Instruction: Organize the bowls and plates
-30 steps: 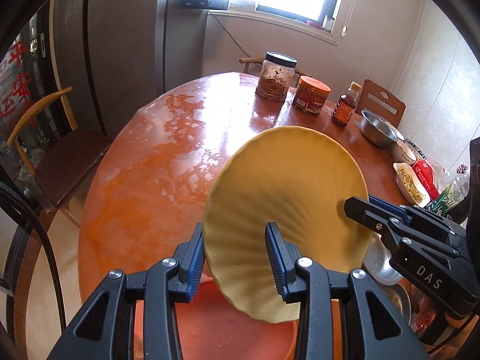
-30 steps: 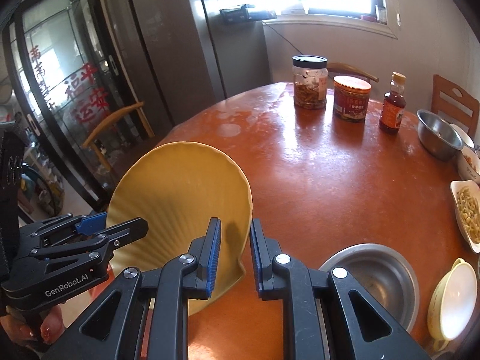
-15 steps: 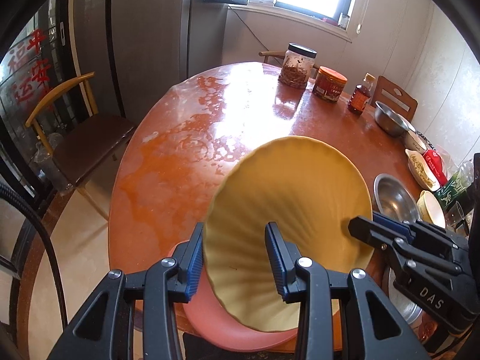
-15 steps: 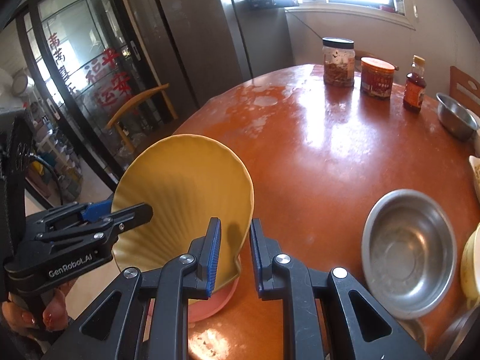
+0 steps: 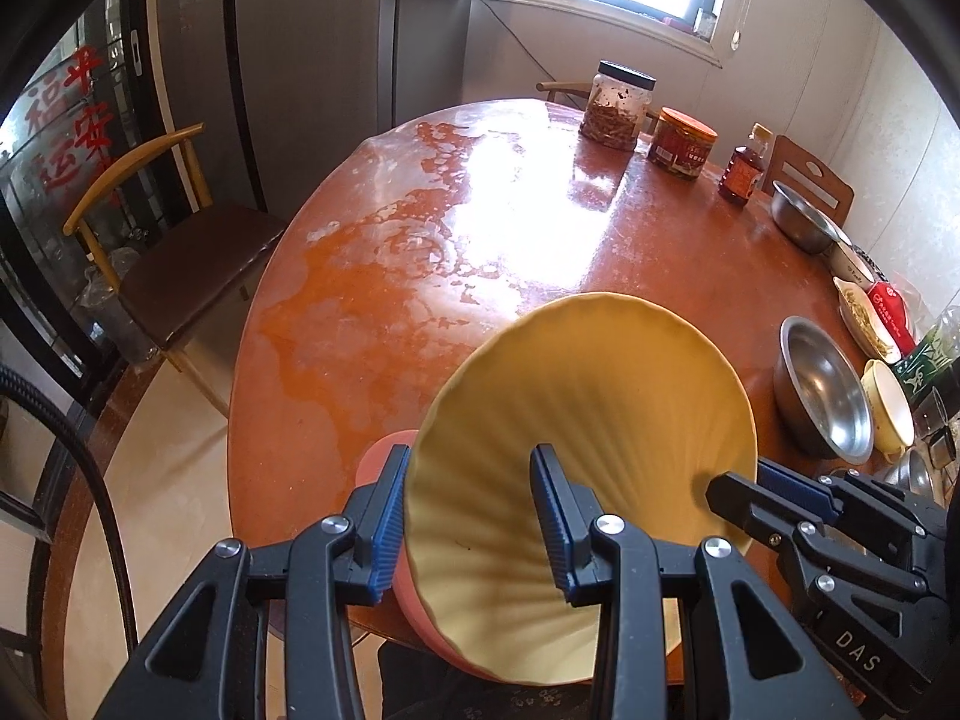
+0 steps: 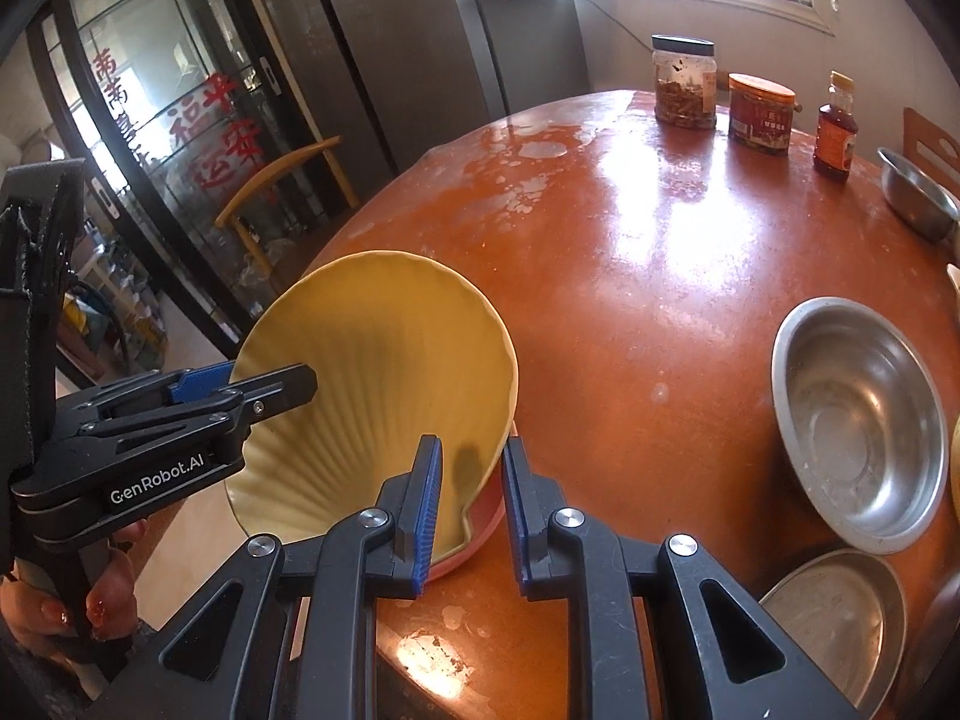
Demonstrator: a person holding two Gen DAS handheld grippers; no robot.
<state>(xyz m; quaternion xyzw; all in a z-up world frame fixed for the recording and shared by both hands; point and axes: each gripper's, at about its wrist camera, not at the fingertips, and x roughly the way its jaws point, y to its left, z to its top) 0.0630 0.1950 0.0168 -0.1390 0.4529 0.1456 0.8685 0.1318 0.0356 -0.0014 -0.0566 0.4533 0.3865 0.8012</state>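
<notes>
A ribbed, scallop-shaped yellow plate [image 5: 576,420] is carried tilted, its far rim raised, with a salmon-pink plate [image 6: 480,531] nested directly beneath it, so the two are handled as one stack. The stack is held over the near edge of the round, glossy red-brown worktop [image 5: 480,228], partly beyond it, and a grip at each side appears to be used so that the wide, shallow pair is kept from tipping or sliding apart.

The left gripper [image 5: 471,516] is set on the near rim of the stack; its jaws stand partly apart, closed on the combined thickness of the two plates, the left pad lying outside the pink rim and the right pad inside the yellow bowl of the plate. The right gripper [image 6: 471,516] is clamped on the opposite side rim, its jaws nearly together, with both plate edges pinched between the blue pads.

Further along the worktop, a large round stainless-steel bowl [image 6: 864,426] and a cream-coloured handled bowl [image 5: 888,408] are left well apart from the stack, and are judged still to be sorted.
</notes>
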